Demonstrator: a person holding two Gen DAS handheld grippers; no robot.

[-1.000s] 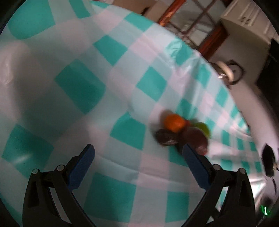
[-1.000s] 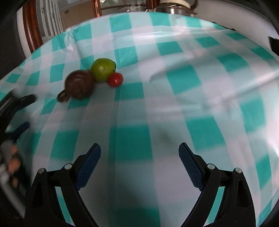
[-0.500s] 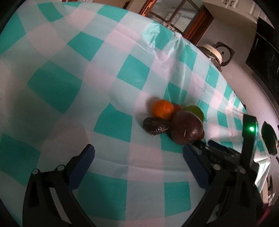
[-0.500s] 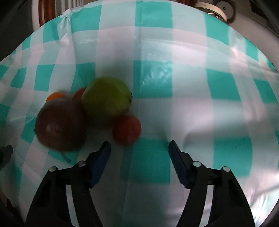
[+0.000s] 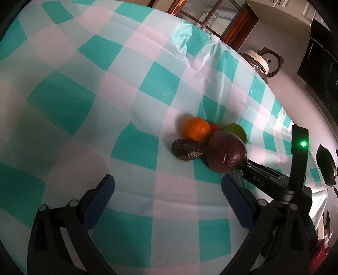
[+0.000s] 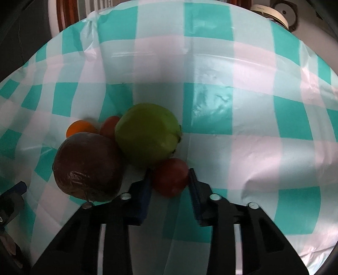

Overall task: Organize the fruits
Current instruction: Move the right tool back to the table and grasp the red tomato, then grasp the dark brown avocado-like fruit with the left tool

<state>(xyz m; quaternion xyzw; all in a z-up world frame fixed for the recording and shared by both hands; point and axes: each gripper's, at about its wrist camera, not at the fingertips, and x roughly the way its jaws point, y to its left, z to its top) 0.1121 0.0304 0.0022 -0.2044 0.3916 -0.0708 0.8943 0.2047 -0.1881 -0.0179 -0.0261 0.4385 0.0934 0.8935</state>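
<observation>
A cluster of fruit lies on the teal-and-white checked tablecloth. It holds an orange, a dark wrinkled fruit, a big dark red fruit, a green apple and a second small red fruit. My right gripper has its jaws closed in around a small red tomato, touching both sides, on the cloth. My left gripper is open and empty, short of the cluster. The right gripper's body shows in the left wrist view.
A white appliance and a speaker-like object stand past the table's far edge. A wooden-framed door or window is behind. The cloth has wrinkles and folds at the far side.
My right gripper has moved forward to the cluster and narrowed its jaws around the small red tomato. My left gripper has shifted slightly; the fruit sits a little nearer in its view.
</observation>
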